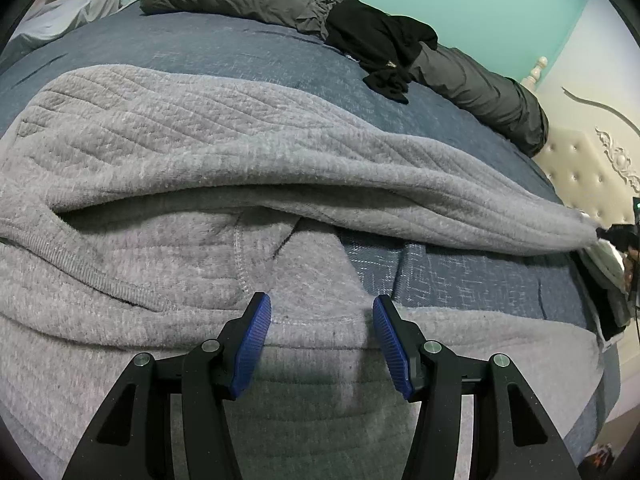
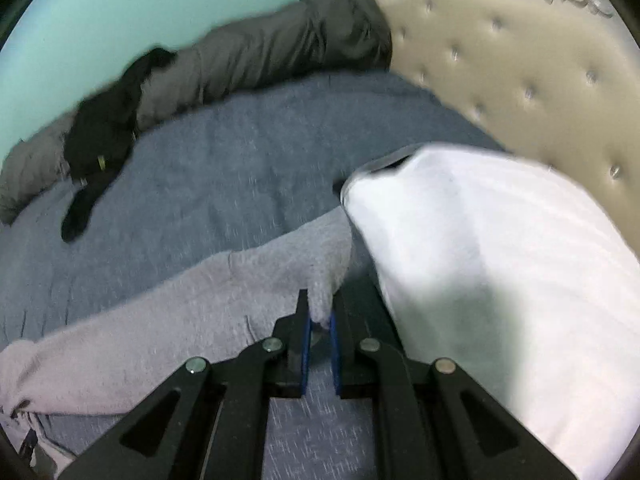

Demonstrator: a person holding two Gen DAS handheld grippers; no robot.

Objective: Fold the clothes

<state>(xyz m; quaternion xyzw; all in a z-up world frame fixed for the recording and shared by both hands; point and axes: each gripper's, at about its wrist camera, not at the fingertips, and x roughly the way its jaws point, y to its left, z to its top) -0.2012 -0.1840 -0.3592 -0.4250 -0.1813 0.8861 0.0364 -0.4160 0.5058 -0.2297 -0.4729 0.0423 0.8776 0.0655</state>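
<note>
Right gripper (image 2: pixel 320 326) is closed on the end of the grey sweater's (image 1: pixel 200 152) sleeve (image 2: pixel 224 284), stretched above the blue cover (image 2: pixel 224 168) toward the white pillow (image 2: pixel 500 280). Left gripper (image 1: pixel 322 340) hangs over the sweater body with its jaws apart, holding nothing. For a good fold, I think the sleeve should stay flat and tight, then be laid straight across the body while the left one presses the body down.

a grey fleece sweatshirt (image 1: pixel 168 152) lies spread on the bed, one sleeve (image 2: pixel 280 256) stretched out sideways.
</note>
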